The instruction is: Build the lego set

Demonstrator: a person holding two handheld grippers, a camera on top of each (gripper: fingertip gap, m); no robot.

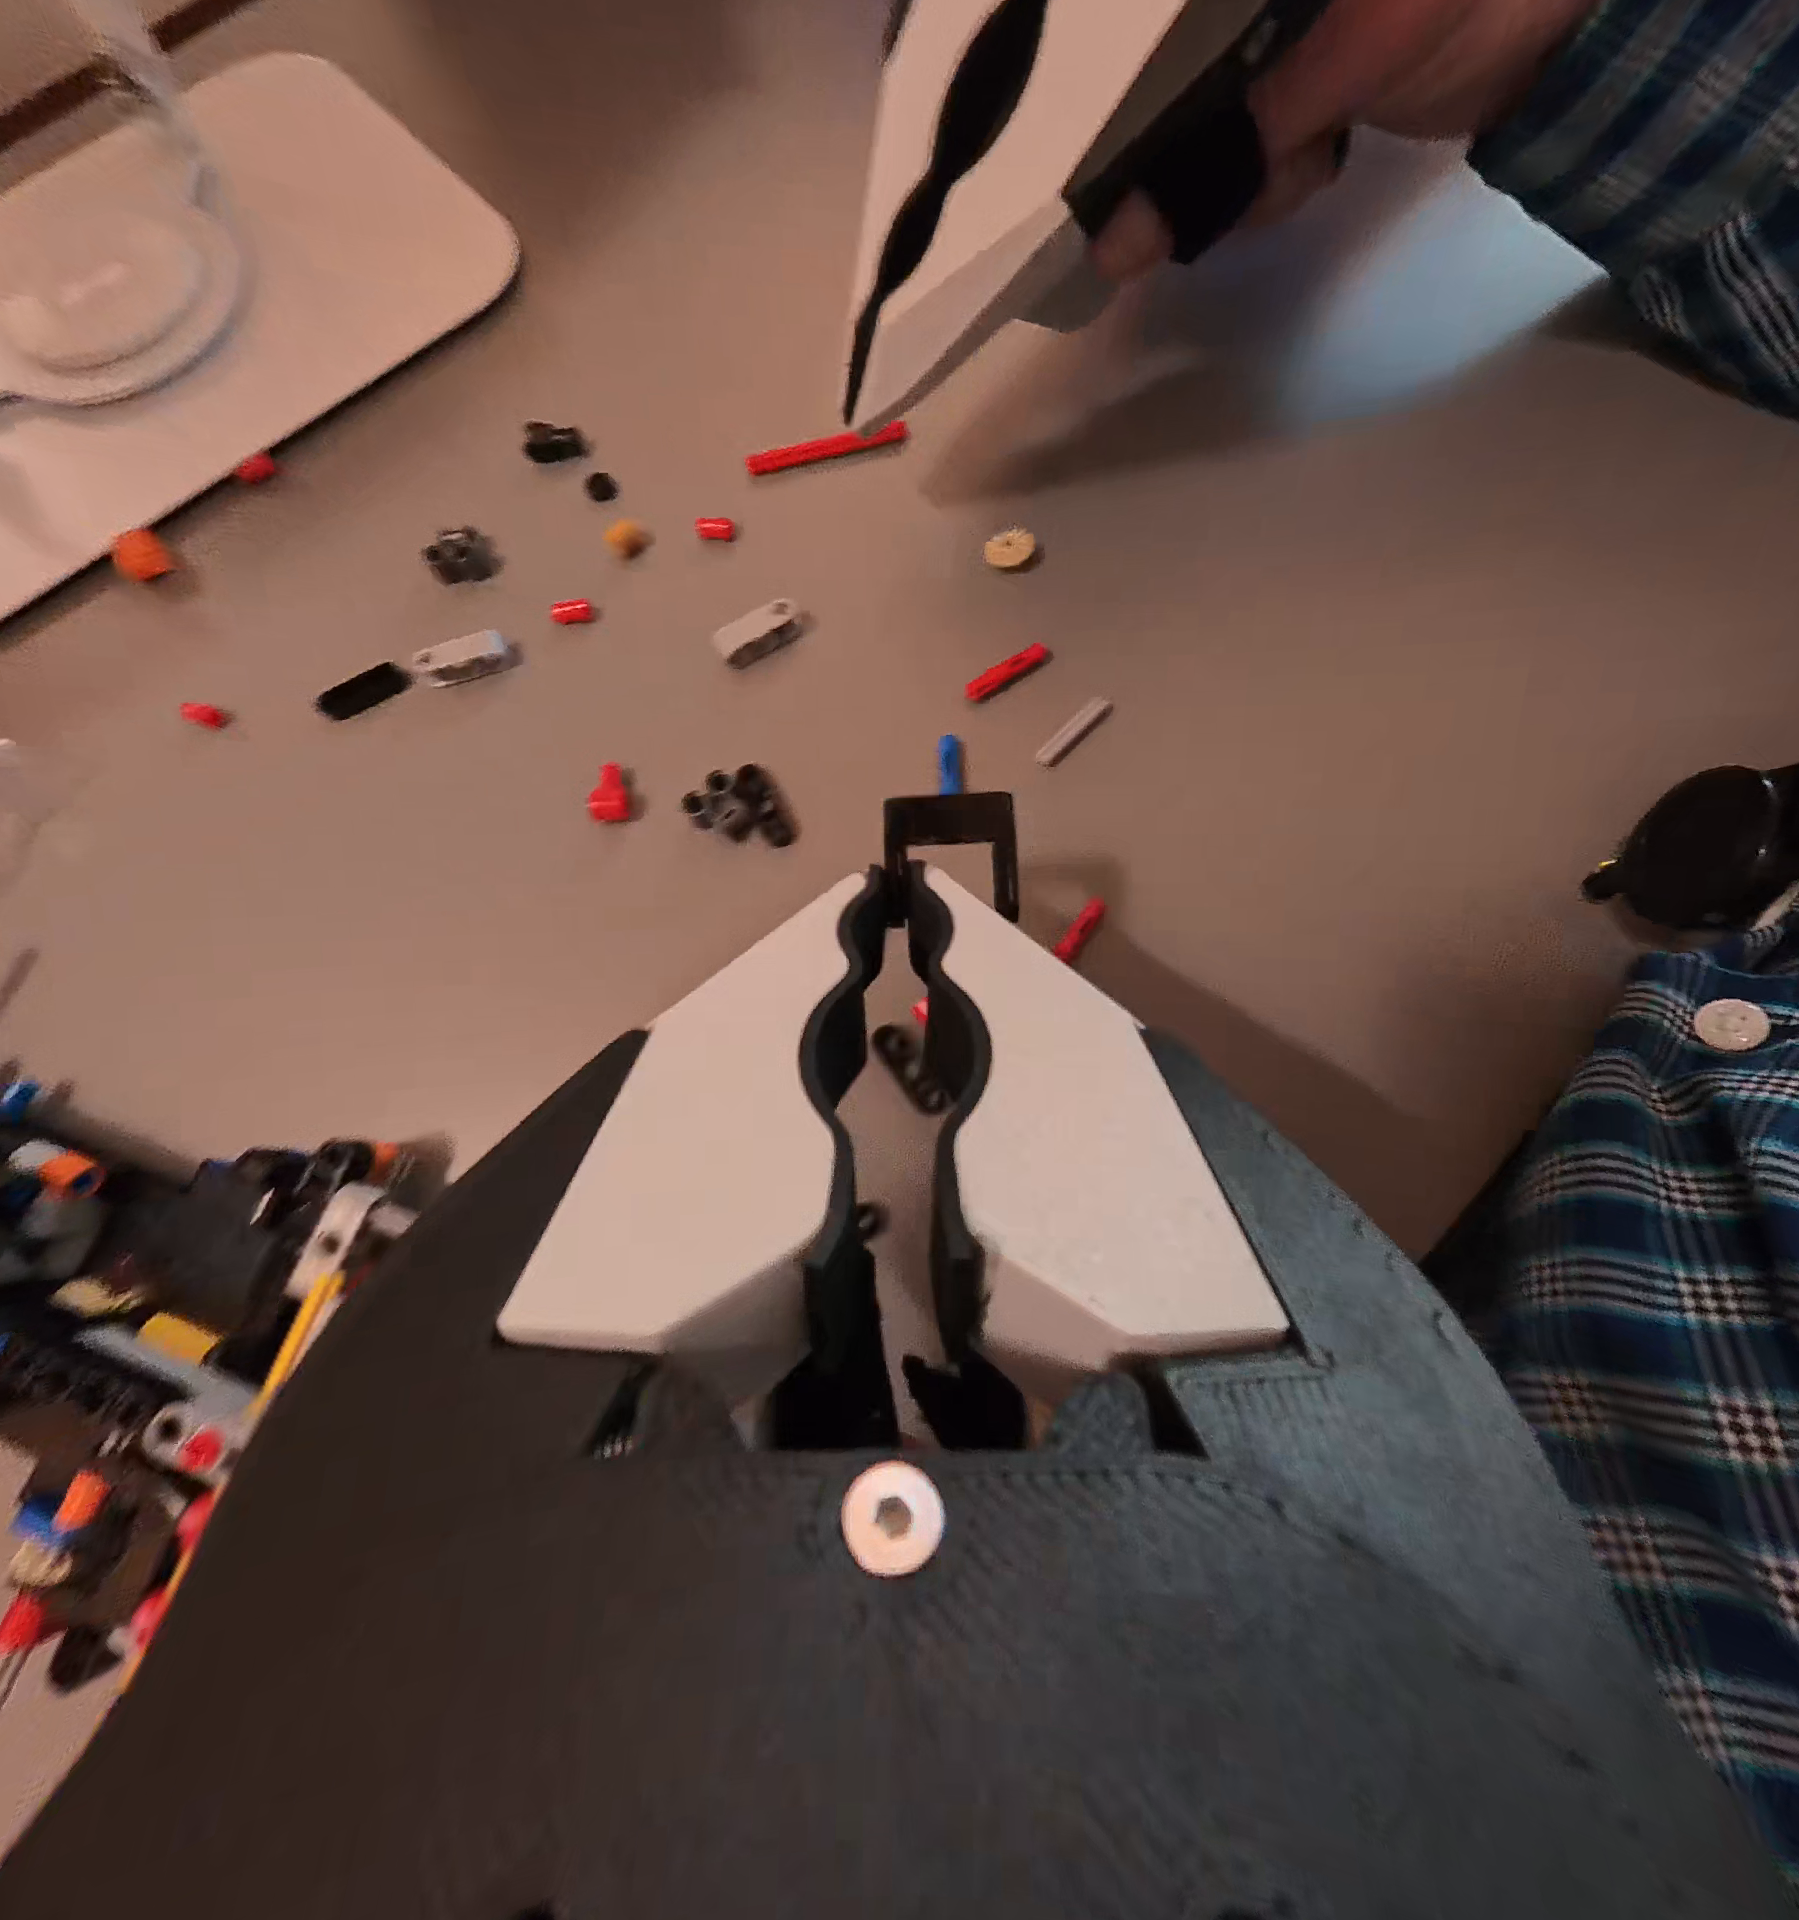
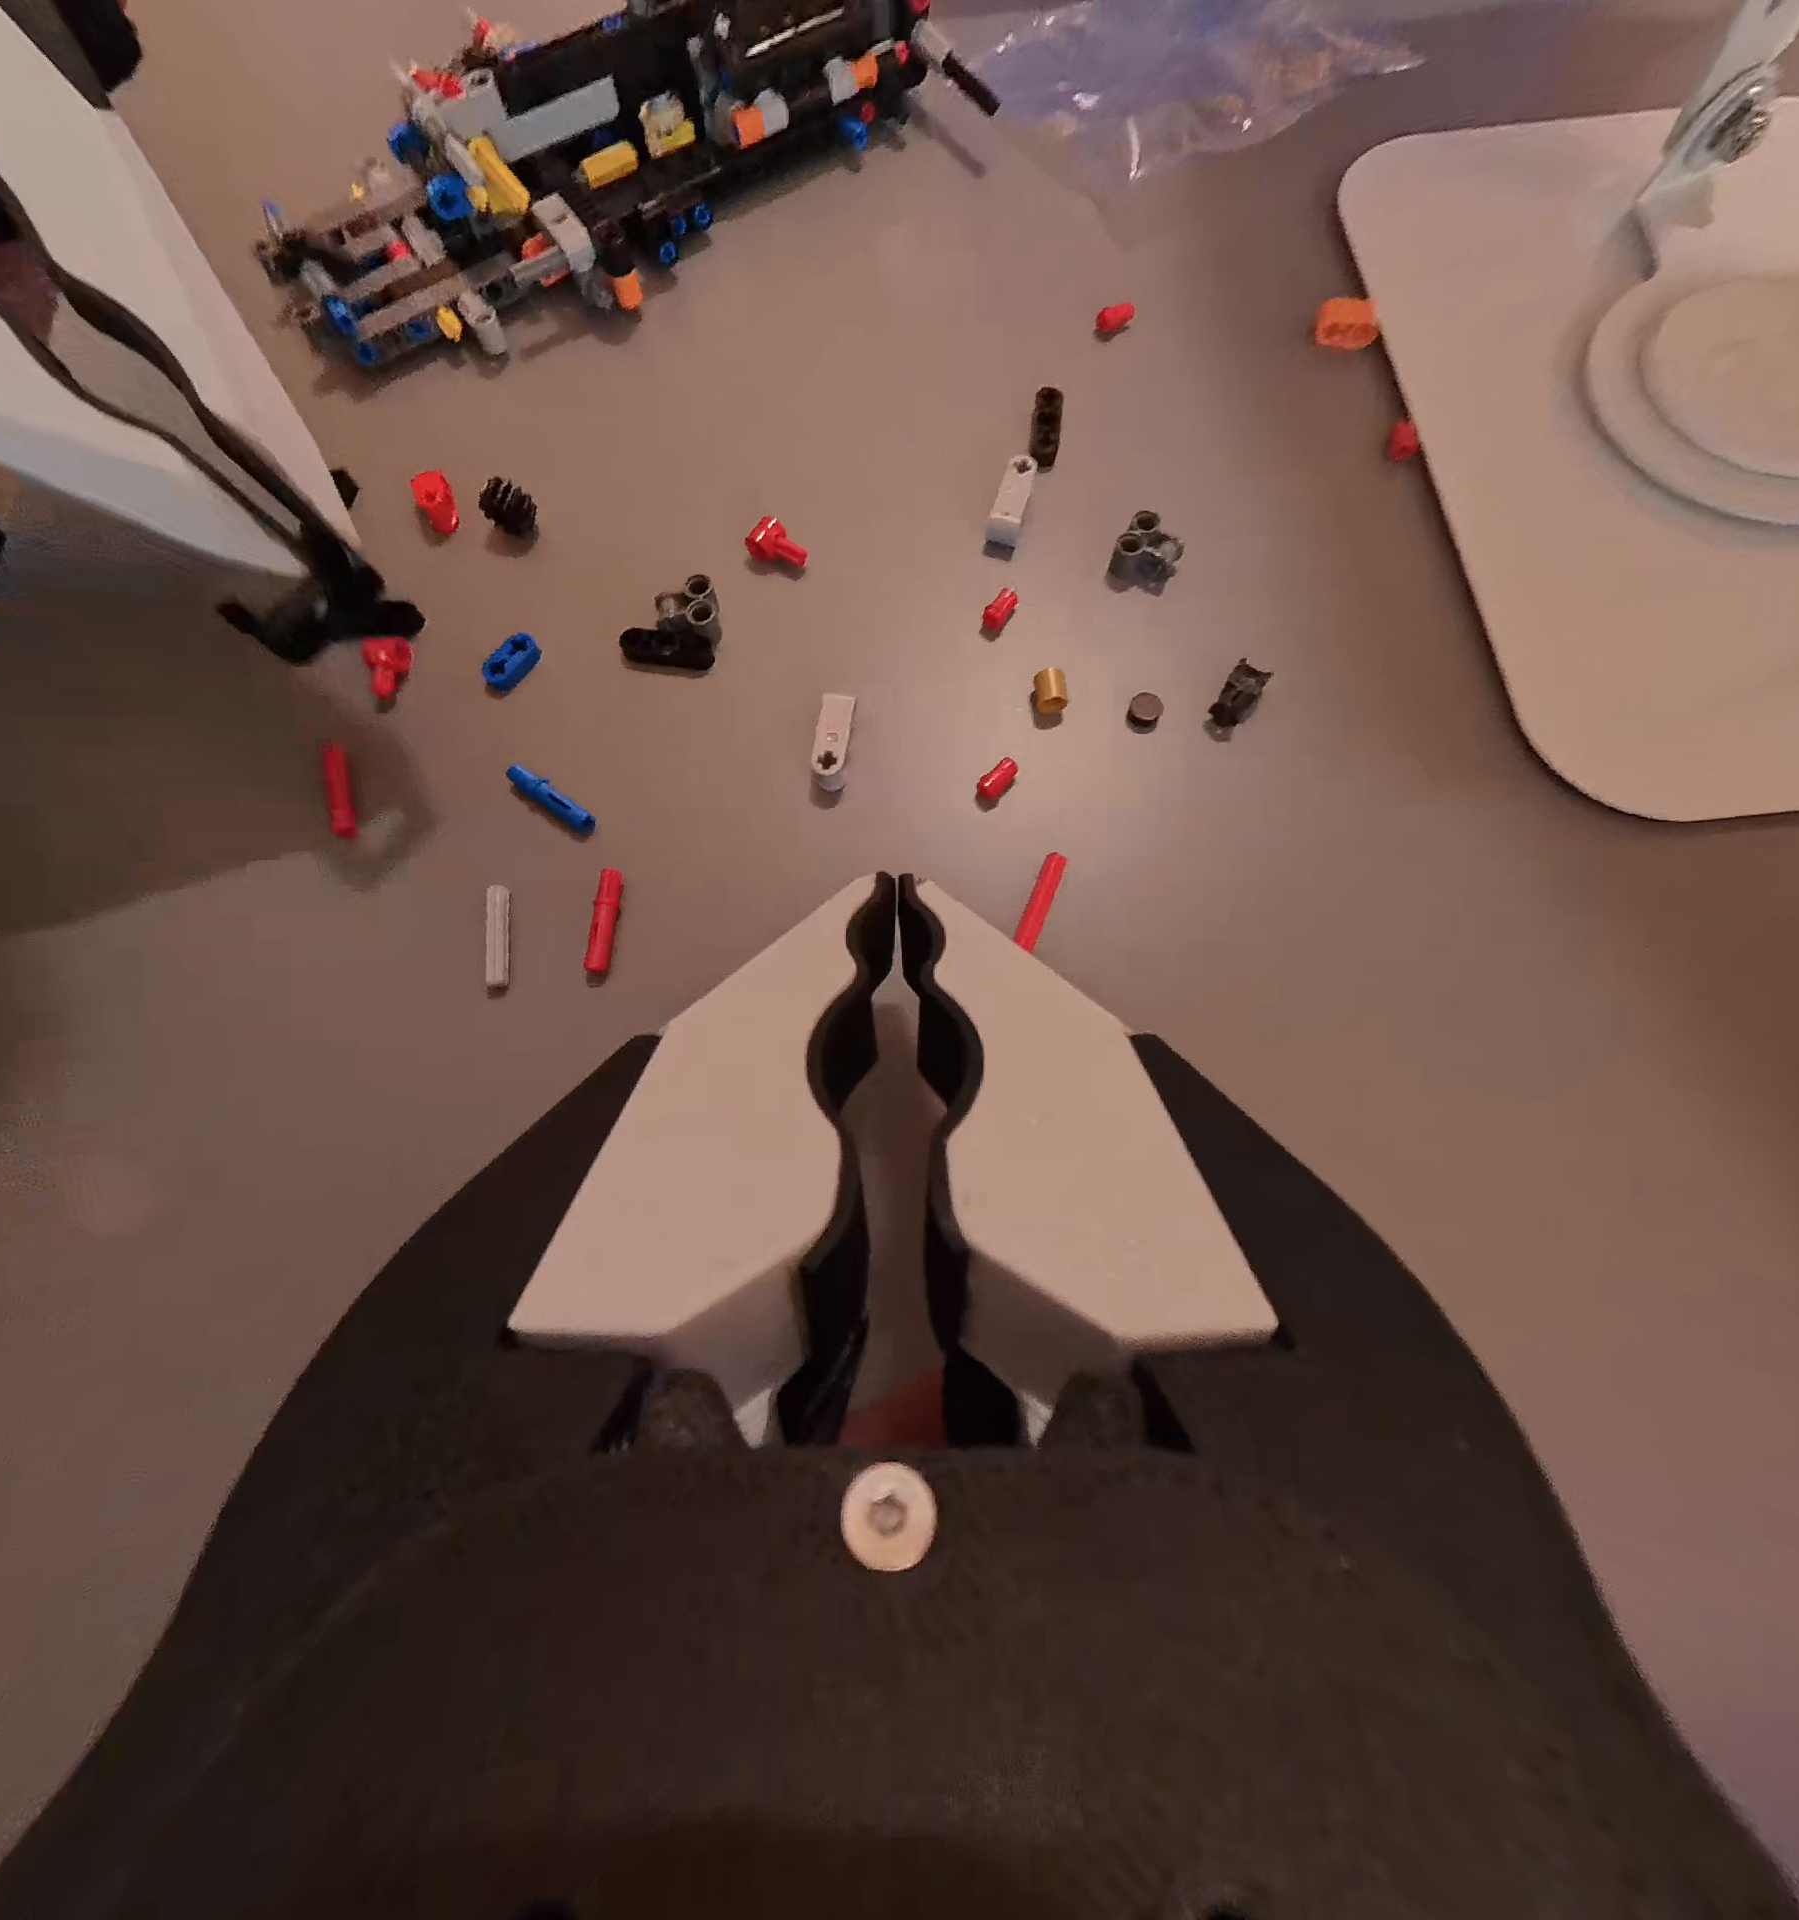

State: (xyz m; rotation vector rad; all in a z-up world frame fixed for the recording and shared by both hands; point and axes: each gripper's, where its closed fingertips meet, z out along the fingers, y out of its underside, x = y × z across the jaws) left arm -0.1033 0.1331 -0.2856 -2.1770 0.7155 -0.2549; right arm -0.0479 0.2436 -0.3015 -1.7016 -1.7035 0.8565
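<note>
My left gripper [image 1: 900, 883] is shut on one leg of a black U-shaped lego frame [image 1: 952, 826] and holds it just above the brown table [image 1: 1394, 675]. It also shows at the left edge of the right wrist view, with the black piece [image 2: 303, 621] at its tips. My right gripper [image 2: 895, 883] is shut, pads together with nothing showing between them. Its tips rest beside a long red axle [image 2: 1038, 899]; in the left wrist view the tips touch down at that axle's [image 1: 827, 449] end. The partly built model [image 2: 583, 177] stands at the back left.
Several loose red, blue, grey and black pins and connectors [image 2: 833, 743] lie scattered across the table. A white stand base [image 2: 1653, 468] is at the right. A clear plastic bag [image 2: 1186, 73] lies behind. A person's plaid sleeve [image 1: 1705, 1299] is at right. My hands' fingertips stand some 12 centimetres from each other. To the white stand base [image 2: 1653, 468]: right tips about 20 centimetres, left tips about 30 centimetres.
</note>
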